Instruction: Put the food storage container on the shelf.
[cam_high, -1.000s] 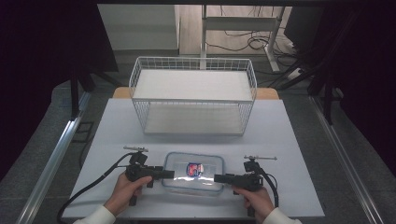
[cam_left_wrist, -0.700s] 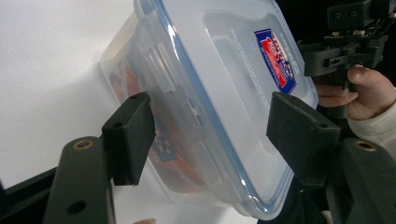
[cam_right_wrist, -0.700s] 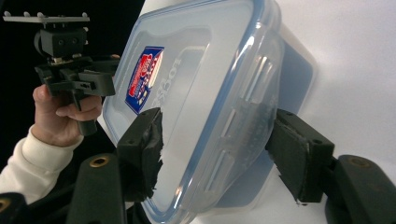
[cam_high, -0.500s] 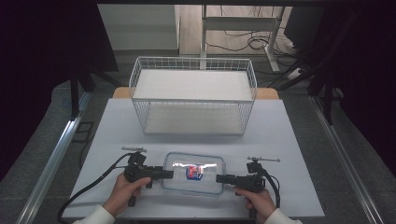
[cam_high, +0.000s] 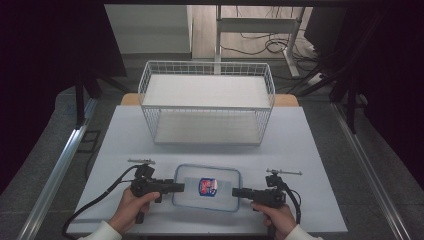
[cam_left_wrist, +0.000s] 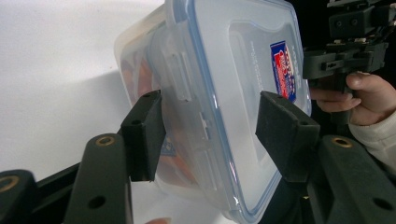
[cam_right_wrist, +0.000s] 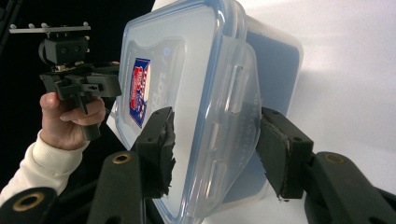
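A clear plastic container (cam_high: 206, 187) with a blue-rimmed lid and a red and blue label lies at the table's front middle. My left gripper (cam_high: 181, 188) is at its left end and my right gripper (cam_high: 235, 192) at its right end. In the left gripper view the jaws (cam_left_wrist: 212, 135) straddle the container's (cam_left_wrist: 233, 70) latch flap and rim. They have just been closing, one pad by the wall and one over the lid. In the right gripper view the jaws (cam_right_wrist: 212, 149), also just closing, bracket the other latch flap of the container (cam_right_wrist: 187, 70). No firm pinch shows.
A white wire basket (cam_high: 207, 107) stands open-fronted at the back middle of the white table (cam_high: 310, 150). Cables trail from both grippers toward the front edge. Dark floor and metal rails flank the table.
Both hands stay at the container's ends. The container has not moved.
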